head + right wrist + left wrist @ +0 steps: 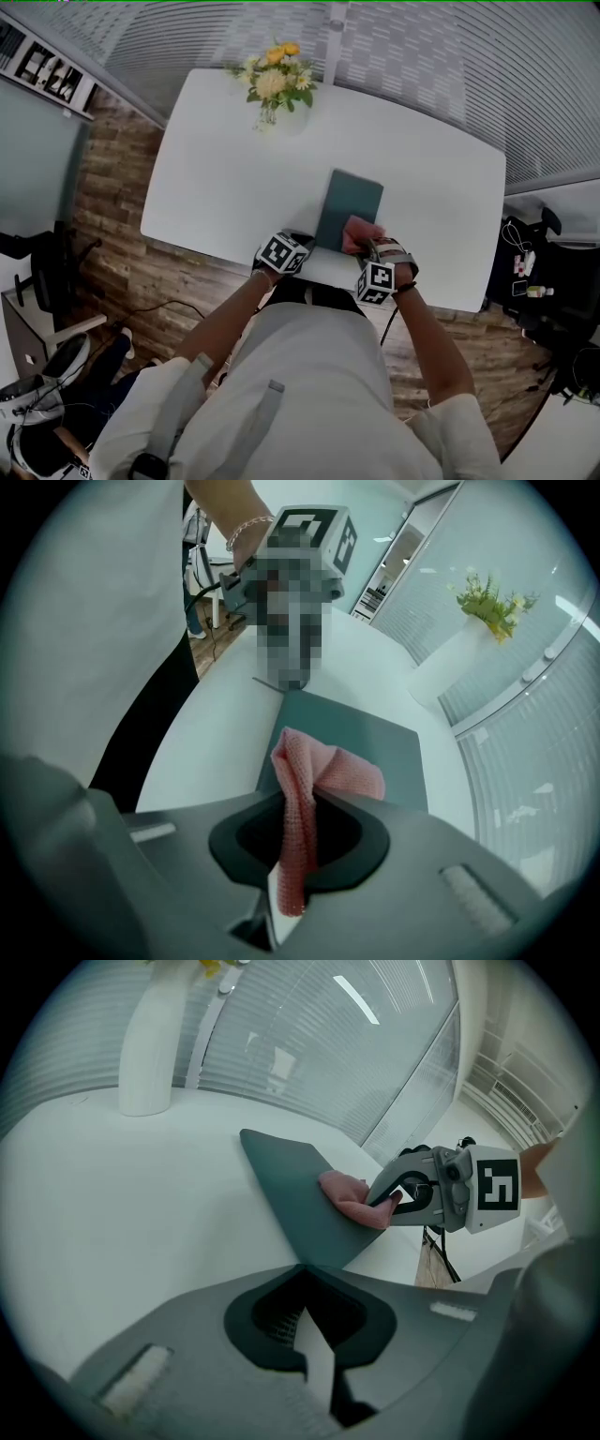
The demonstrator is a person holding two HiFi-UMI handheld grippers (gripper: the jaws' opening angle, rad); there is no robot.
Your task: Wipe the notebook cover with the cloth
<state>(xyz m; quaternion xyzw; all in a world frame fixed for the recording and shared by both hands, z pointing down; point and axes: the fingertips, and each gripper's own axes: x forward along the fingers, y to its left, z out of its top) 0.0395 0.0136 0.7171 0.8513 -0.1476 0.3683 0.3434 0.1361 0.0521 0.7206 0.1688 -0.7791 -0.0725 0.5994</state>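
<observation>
— Notebook [349, 208] first: where is it?
— Flat on the white bench [211, 183], close to the near edge and a little right of the middle. The dark green cover faces up, and the long side runs near to far at a slight tilt.
— And the cloth [360, 234]?
— Pink, with a knitted look. It sits bunched on the near right part of the cover, touching it.
— What has hold of it?
— The right hand-held gripper [367, 247]. In its own view the jaws are closed on a fold of the cloth [319, 772]. A strip hangs down between them and the rest spreads onto the notebook [370, 738] just beyond the tips.
— The left hand-held gripper [302, 246]?
— Its jaws are drawn together with nothing plainly between them. The tips meet right at the near left corner of the notebook [298, 1194]. Whether they nip the cover or only touch it, I cannot tell.
— How do the two stand to each other?
— Side by side at the notebook's near end, the left one at the corner, the right one over the cover. The left gripper view shows the right hand-held gripper [389, 1196] with the cloth [349, 1199] under its tips.
— Anything else on the bench?
— A white vase [148, 1054] of yellow and white flowers [275, 80] at the far edge, well apart from the notebook.
</observation>
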